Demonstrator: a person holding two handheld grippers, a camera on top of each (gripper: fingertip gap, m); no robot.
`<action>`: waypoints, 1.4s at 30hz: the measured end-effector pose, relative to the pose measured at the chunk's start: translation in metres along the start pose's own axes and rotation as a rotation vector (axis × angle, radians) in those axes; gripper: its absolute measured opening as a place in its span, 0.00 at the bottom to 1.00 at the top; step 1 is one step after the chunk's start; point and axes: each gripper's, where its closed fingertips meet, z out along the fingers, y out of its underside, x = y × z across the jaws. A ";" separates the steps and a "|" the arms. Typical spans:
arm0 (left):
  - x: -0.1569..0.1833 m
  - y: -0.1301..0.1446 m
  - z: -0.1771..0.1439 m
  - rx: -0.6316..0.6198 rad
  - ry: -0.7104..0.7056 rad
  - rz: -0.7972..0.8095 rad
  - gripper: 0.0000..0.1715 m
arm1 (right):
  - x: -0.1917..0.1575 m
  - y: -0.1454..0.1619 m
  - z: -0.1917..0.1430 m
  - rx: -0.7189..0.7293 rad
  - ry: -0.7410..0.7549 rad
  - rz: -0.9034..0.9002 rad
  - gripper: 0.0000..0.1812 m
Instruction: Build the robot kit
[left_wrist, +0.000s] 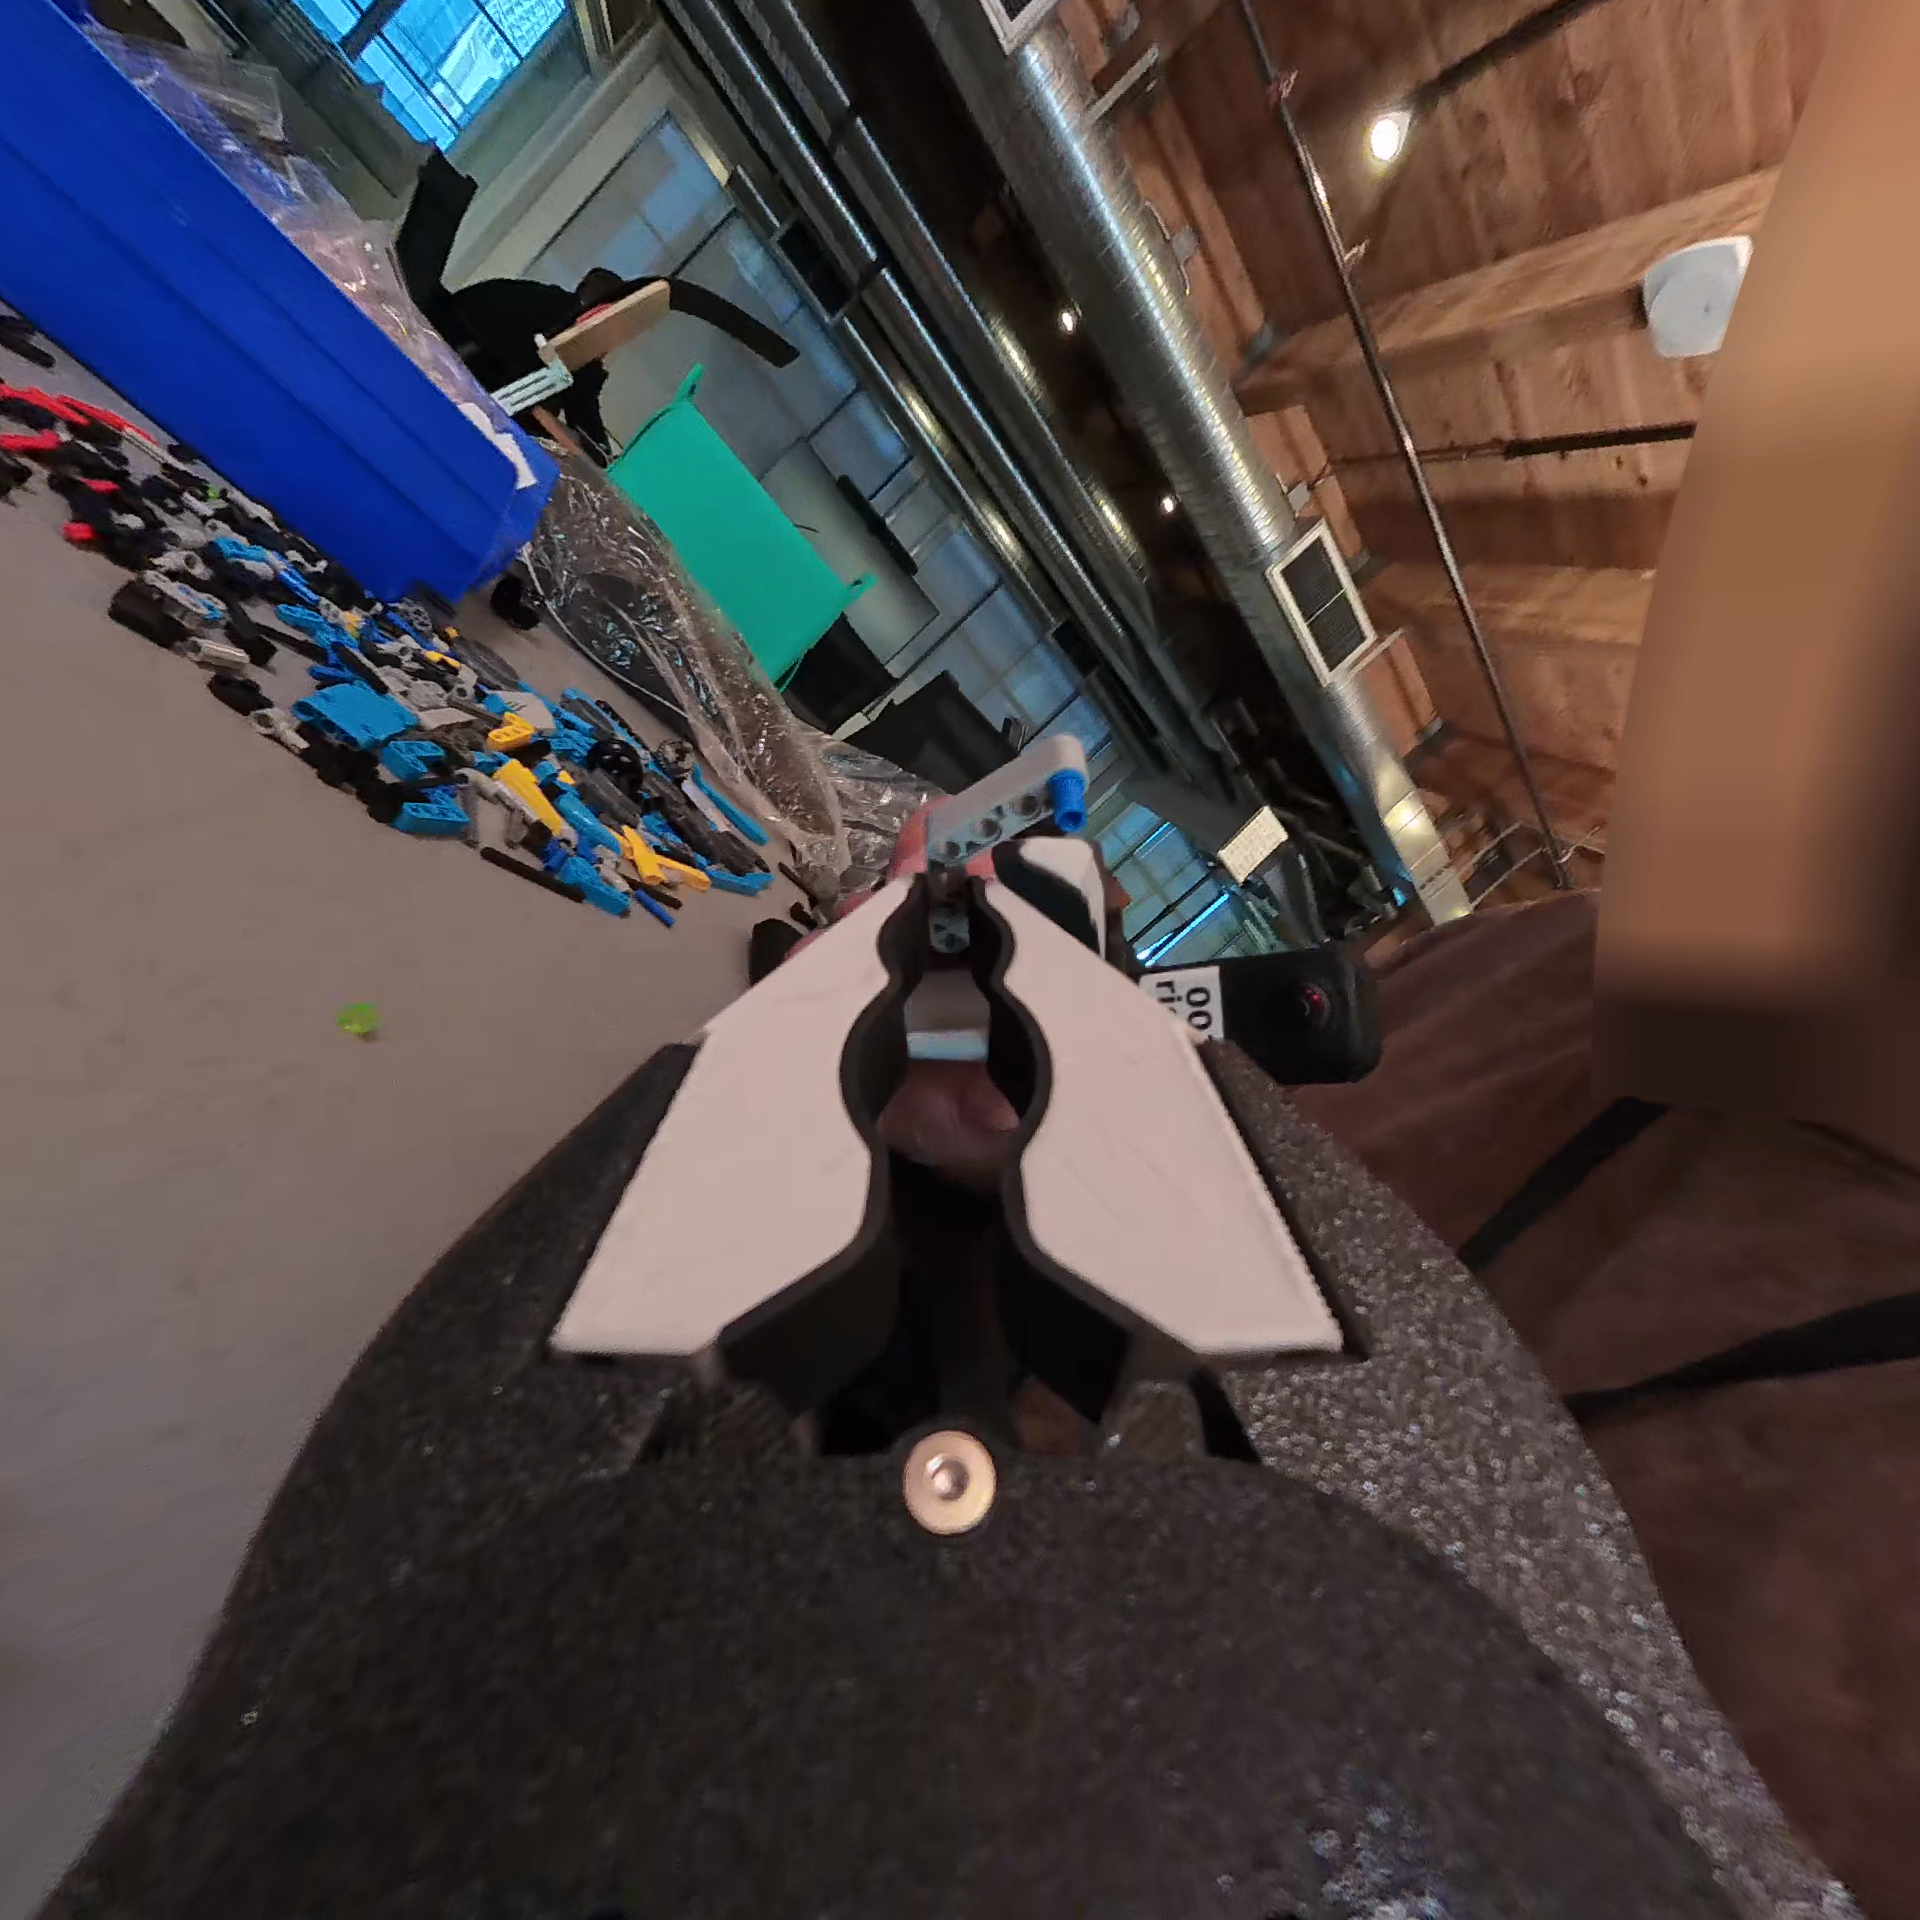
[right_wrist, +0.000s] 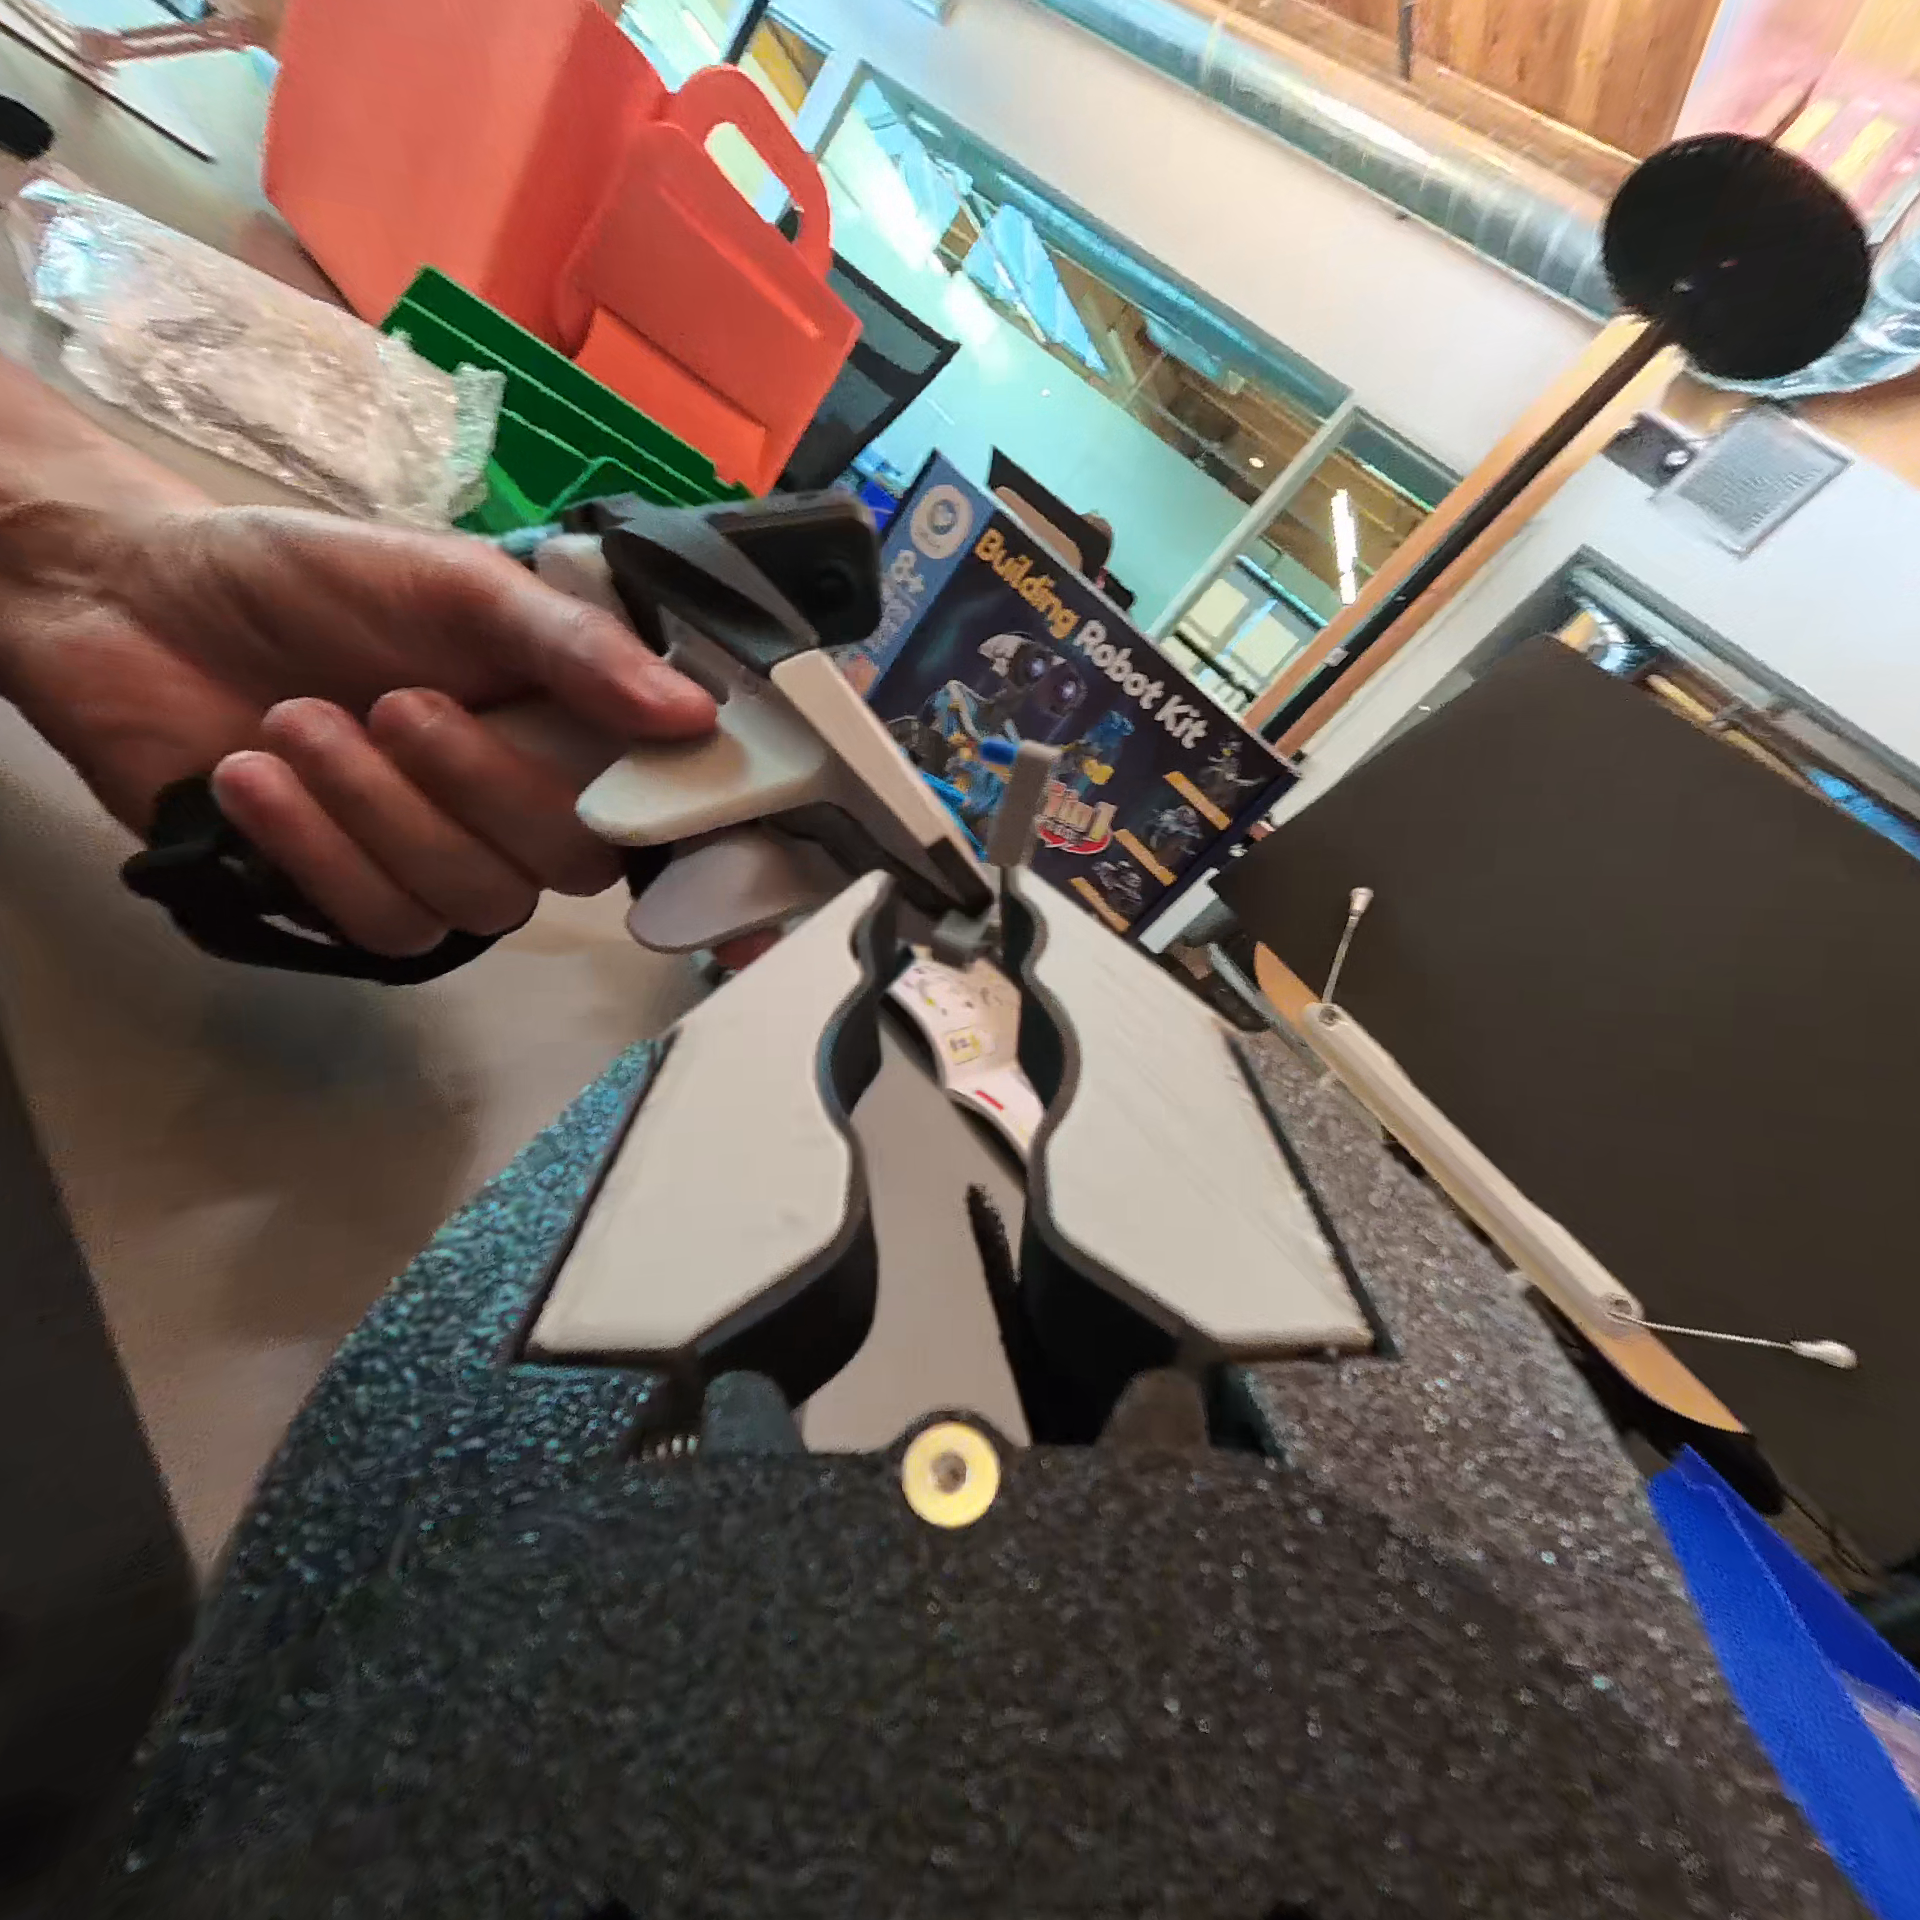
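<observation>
My left gripper (left_wrist: 951, 891) is shut on a small grey connector (left_wrist: 950, 925). A grey holed beam (left_wrist: 1003, 808) with a blue pin (left_wrist: 1068, 800) sticks out past its tips. In the right wrist view, a hand (right_wrist: 343, 707) brings the left gripper (right_wrist: 961, 896) in from the left. Its tips sit between the fingers of my right gripper (right_wrist: 954, 902). The right jaws stand a narrow gap apart around the connector (right_wrist: 961, 935), and paper shows through beside it. The beam (right_wrist: 1013, 810) stands upright just above. One right finger (left_wrist: 1049, 883) shows beside the left tips.
A pile of blue, black, yellow and red bricks (left_wrist: 468, 727) lies on the grey table (left_wrist: 208, 1143) by a blue bin (left_wrist: 208, 312) and clear plastic bags (left_wrist: 665, 644). An orange box (right_wrist: 499, 177), a green tray (right_wrist: 561, 436), a kit box (right_wrist: 1070, 727) and a black panel (right_wrist: 1610, 987) stand beyond. My left and right fingertips are right by each other.
</observation>
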 end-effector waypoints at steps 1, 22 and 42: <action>0.000 0.000 0.001 0.006 -0.014 0.014 0.04 | -0.002 0.001 0.000 0.000 -0.011 0.013 0.13; 0.000 0.005 0.004 0.052 -0.056 -0.002 0.04 | 0.005 0.013 0.000 -0.037 -0.017 0.108 0.11; 0.004 0.003 0.001 0.065 0.055 -0.142 0.04 | 0.004 0.007 -0.004 0.030 -0.037 0.183 0.08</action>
